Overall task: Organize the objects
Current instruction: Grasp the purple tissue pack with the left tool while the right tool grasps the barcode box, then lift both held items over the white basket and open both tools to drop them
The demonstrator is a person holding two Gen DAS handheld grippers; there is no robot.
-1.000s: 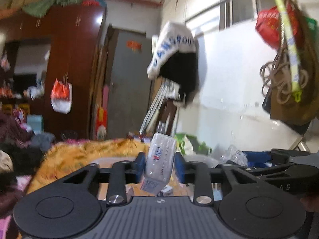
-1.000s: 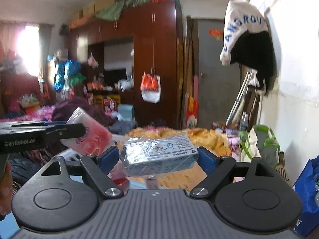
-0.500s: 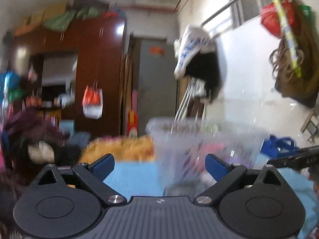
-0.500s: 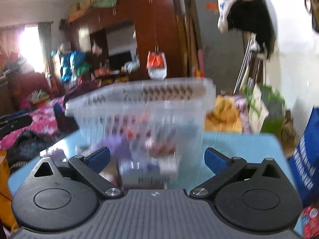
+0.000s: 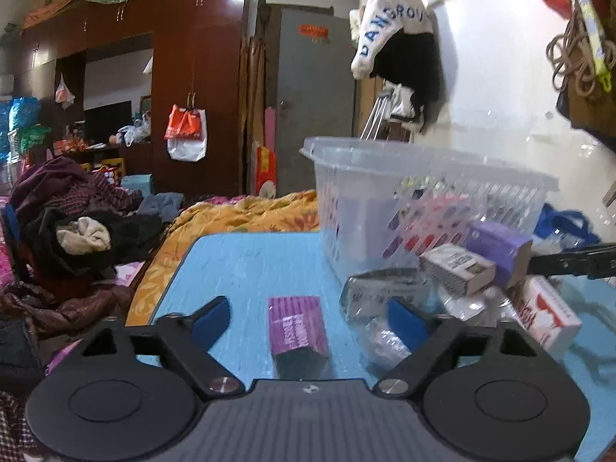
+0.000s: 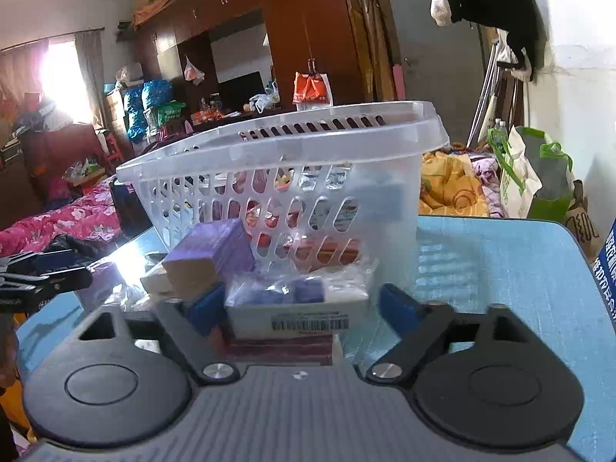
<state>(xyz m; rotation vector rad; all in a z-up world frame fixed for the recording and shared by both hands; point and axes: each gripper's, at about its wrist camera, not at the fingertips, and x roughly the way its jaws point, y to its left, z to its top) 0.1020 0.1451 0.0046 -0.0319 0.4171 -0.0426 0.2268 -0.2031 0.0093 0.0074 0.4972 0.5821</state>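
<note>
Grippers both closing, neither pressing yet — left gripper (image 5: 308, 317) straddling purple box (image 5: 297, 325) on table (image 5: 246, 265); right gripper (image 6: 298, 308) around wrapped packet (image 6: 298, 306), basket (image 6: 285, 158) just ahead.

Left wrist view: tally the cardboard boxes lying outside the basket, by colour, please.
Purple: 2, the striped purple box and the lilac box
Grey-white: 1, the grey-white box
Red and white: 1, the red-and-white box
Total: 4

left hand-held gripper (image 5: 306, 317): jaws closing | right hand-held gripper (image 6: 300, 306): jaws closing
</note>
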